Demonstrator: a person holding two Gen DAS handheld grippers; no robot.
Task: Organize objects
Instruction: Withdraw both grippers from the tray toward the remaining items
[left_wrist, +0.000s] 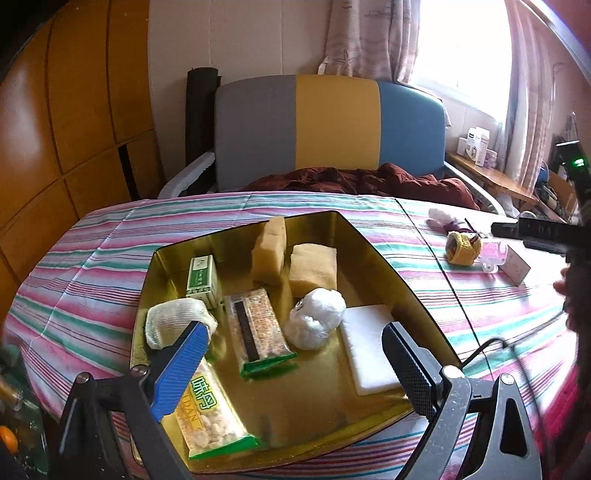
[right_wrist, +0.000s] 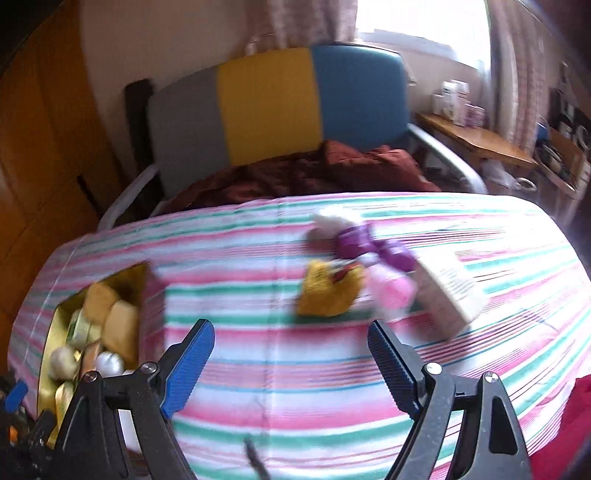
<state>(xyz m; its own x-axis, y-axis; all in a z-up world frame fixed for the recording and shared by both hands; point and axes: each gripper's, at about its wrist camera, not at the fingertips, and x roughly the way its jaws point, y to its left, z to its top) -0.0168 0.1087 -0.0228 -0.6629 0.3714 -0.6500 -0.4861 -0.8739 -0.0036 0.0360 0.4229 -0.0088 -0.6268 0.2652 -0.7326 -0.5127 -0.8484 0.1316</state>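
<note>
Your right gripper (right_wrist: 290, 363) stands with its jaws wide apart and nothing between them, above bare striped cloth (right_wrist: 280, 369), and the loose things you have left to sort lie just beyond it, far and to the right. The yellow knitted piece (right_wrist: 327, 291) is nearest: it looks soft and light, so it should squash under the pads; take it across its middle, where there is most bulk. Touching its right side is a small pink bottle (right_wrist: 393, 291), likely light, hard and a little slippery, best pinched across its body. The white carton (right_wrist: 452, 295) beside that looks like thin card, so take it across the narrow faces and press gently. A purple-and-white bundle (right_wrist: 354, 236) lies just behind; the blur hides what it is. Your left gripper (left_wrist: 295, 350) also gapes empty, over the gold tin tray (left_wrist: 373, 243) at the near left. The tray already holds two tan sponges (left_wrist: 313, 269), a green-and-white box (left_wrist: 201, 277), a rolled white cloth (left_wrist: 177, 321), a crumpled clear-plastic ball (left_wrist: 317, 321), a white foam slab (left_wrist: 369, 347) and two snack packets (left_wrist: 255, 325), with bare floor near its front.
</note>
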